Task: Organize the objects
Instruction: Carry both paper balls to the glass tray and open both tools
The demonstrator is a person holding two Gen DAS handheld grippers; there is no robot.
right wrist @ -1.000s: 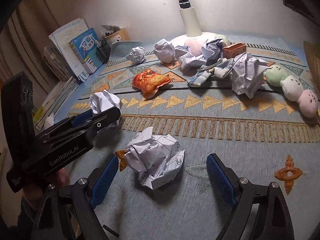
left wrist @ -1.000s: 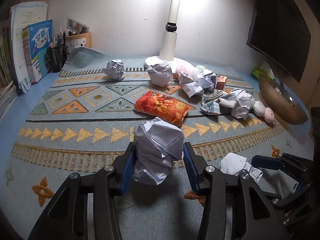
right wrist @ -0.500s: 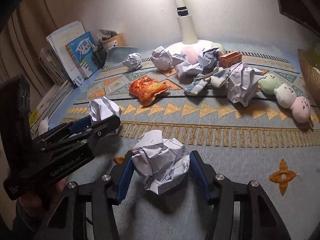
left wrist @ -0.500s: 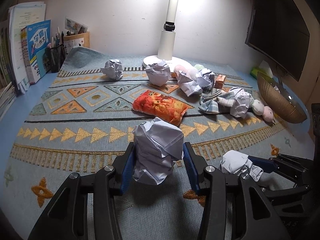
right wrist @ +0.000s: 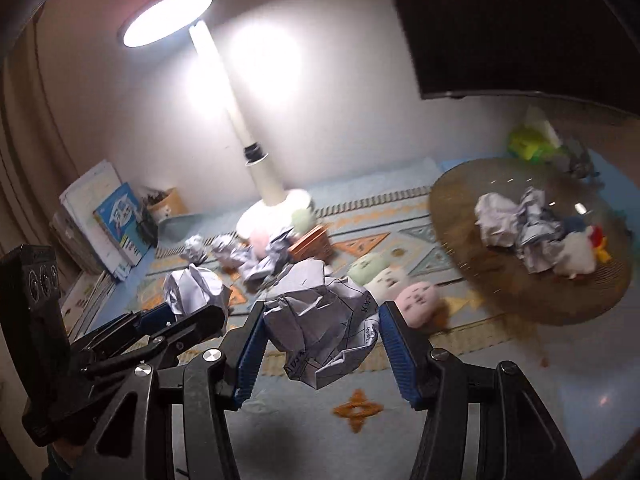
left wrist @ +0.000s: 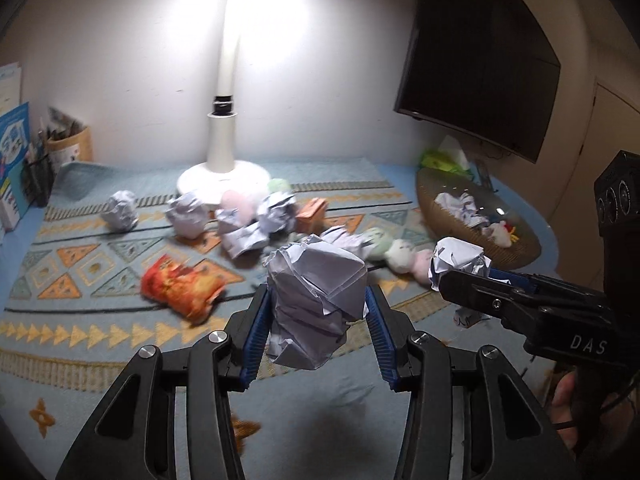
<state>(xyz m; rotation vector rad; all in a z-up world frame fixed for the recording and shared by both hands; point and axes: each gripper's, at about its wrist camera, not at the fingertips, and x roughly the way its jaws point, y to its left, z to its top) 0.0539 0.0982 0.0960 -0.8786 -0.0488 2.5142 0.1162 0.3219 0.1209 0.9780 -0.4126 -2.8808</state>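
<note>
a crumpled paper ball [left wrist: 316,300] is clamped between the left gripper [left wrist: 316,320] pads; another paper wad [right wrist: 320,320] is pinched by the right gripper [right wrist: 320,344].

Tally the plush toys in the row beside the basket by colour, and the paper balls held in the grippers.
Green plush toy: 1
White plush toy: 1
Pink plush toy: 1
Crumpled paper balls, held: 2
Total: 5
</note>
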